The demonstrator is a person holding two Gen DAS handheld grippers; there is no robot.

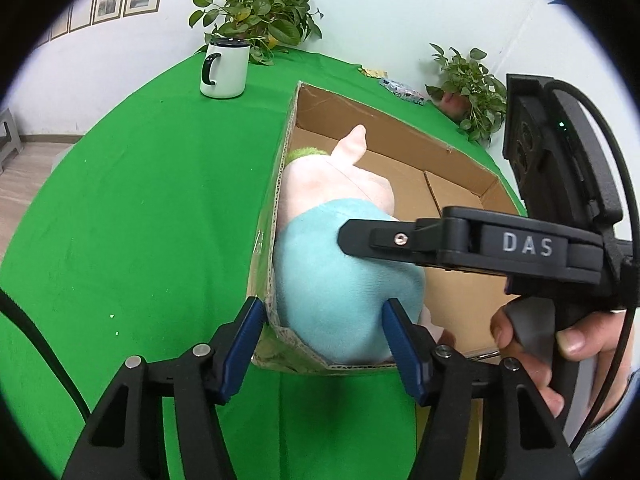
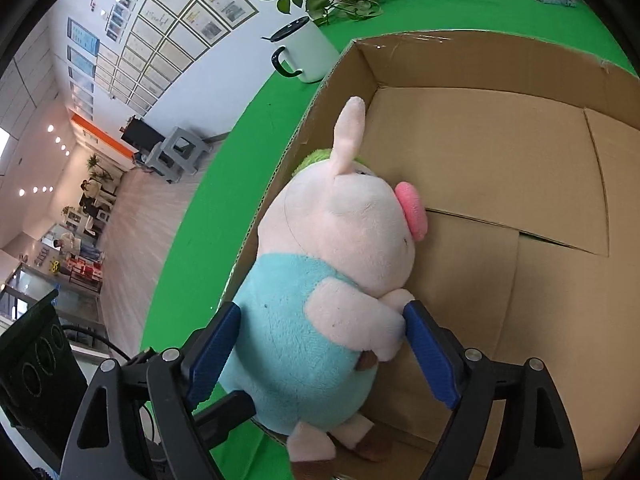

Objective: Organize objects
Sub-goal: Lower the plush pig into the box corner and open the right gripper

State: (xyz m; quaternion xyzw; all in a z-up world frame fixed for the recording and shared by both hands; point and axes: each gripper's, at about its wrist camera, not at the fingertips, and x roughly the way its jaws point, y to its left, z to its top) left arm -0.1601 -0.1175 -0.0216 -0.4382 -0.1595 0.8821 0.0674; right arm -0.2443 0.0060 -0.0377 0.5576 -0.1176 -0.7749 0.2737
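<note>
A green tablecloth (image 1: 132,216) covered the table, and on it stood an open cardboard box (image 2: 500,168), its flaps folded flat on the floor inside. A plush pig (image 2: 340,248) in a light blue shirt lay inside the box, pressed against the box's left wall, its pink snout toward the box's middle and one ear pointing up toward the far corner.

The right gripper (image 2: 324,344) straddled the pig's body; its blue pads stood apart, just beside the toy on each side, and whether either one touched the plush could not be told. A person's hand (image 1: 532,344) gripped its handle. The left gripper (image 1: 324,340) stood open at the box's near corner, one pad outside the left wall and the other inside against the pig's blue shirt.

Beyond the box, a white mug (image 1: 225,69) with a black handle and lid stood on the cloth, near a potted plant (image 1: 256,12). A second potted plant (image 1: 470,88) stood at the far right edge.
</note>
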